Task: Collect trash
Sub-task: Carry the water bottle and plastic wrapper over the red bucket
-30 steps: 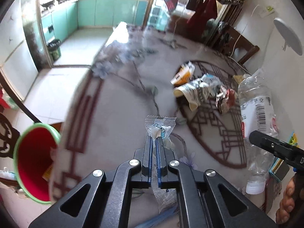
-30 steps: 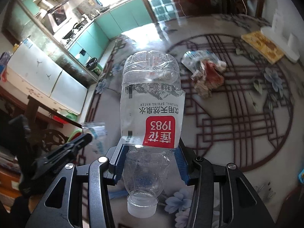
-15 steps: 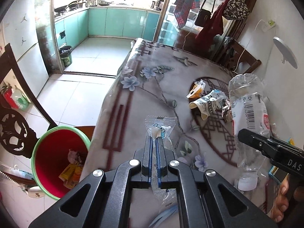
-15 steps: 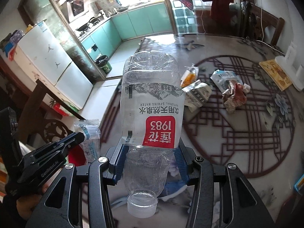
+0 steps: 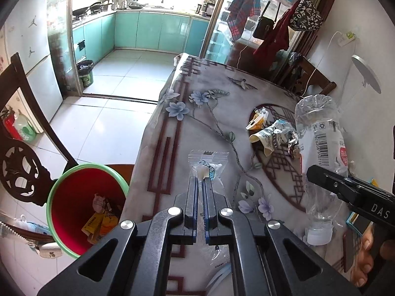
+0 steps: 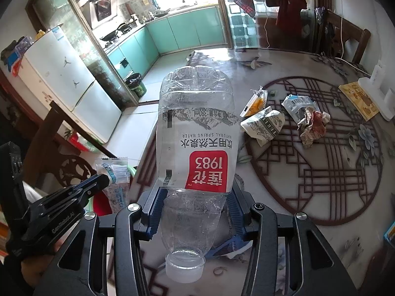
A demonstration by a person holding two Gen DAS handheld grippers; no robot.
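While the red bin (image 5: 81, 209) waits at far left below the table (image 5: 197, 103) edge, the left gripper (image 5: 200, 180) pinches a light, limp clear wrapper (image 5: 207, 164); the right gripper (image 6: 195, 197) clasps an empty, slick, crushable bottle (image 6: 197, 133) at its shoulder, cap down.

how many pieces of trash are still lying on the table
4, clustered on the round pattern: an orange snack wrapper, a crumpled paper carton, a blue-white packet, a crumpled reddish wrapper. More may hide behind the bottle.
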